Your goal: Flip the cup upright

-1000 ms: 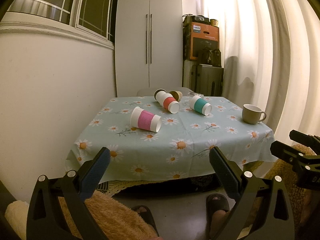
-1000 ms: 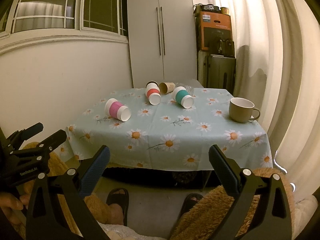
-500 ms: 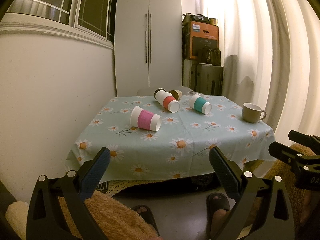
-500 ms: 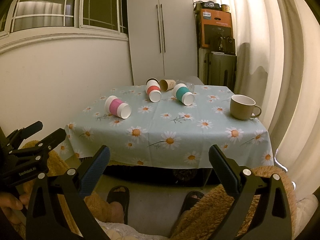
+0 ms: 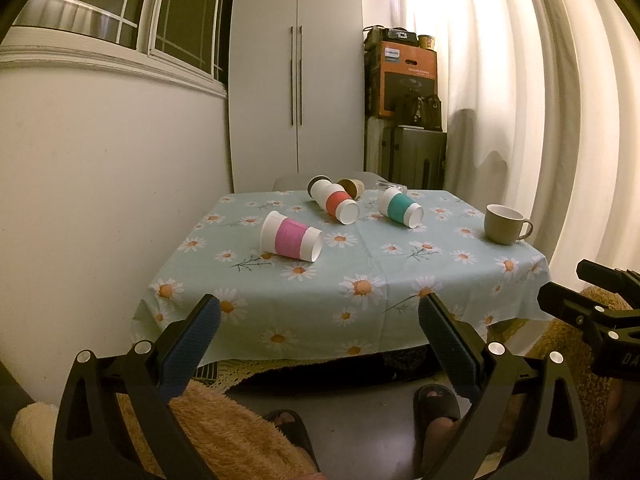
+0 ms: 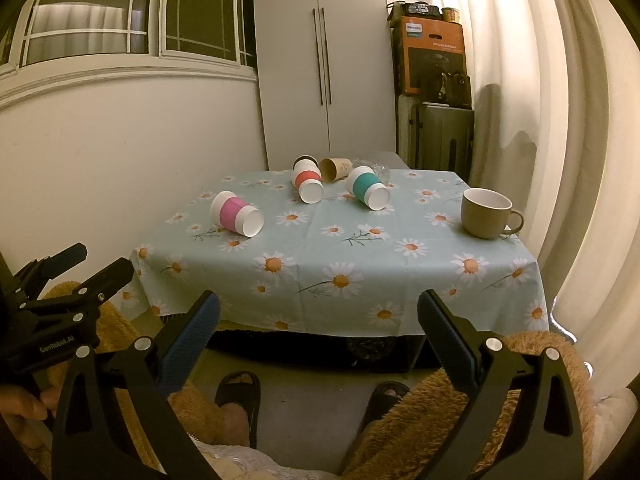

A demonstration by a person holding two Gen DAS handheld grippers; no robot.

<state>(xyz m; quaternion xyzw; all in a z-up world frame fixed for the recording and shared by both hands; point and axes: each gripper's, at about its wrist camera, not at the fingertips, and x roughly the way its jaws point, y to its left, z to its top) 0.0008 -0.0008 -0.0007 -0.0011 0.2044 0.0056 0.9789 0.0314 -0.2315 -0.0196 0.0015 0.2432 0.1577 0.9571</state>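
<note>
Several paper cups lie on their sides on a table with a daisy cloth (image 5: 360, 280): a pink-banded cup (image 5: 291, 237) (image 6: 237, 213) at the left, a red-banded cup (image 5: 335, 202) (image 6: 307, 180), a teal-banded cup (image 5: 401, 207) (image 6: 367, 187), and a brown cup (image 5: 352, 187) (image 6: 335, 169) at the back. My left gripper (image 5: 319, 320) is open and empty, short of the table's front edge. My right gripper (image 6: 319, 316) is open and empty too, also short of the front edge.
A beige mug (image 5: 505, 224) (image 6: 487, 213) stands upright at the table's right. A clear glass (image 6: 380, 171) lies behind the teal cup. A white wardrobe (image 5: 296, 80), stacked boxes (image 5: 404, 80) and curtains (image 5: 540, 120) are behind. My slippered feet (image 6: 240, 400) are below.
Both grippers have drifted slightly closer to the table and stay open. The cups have not moved.
</note>
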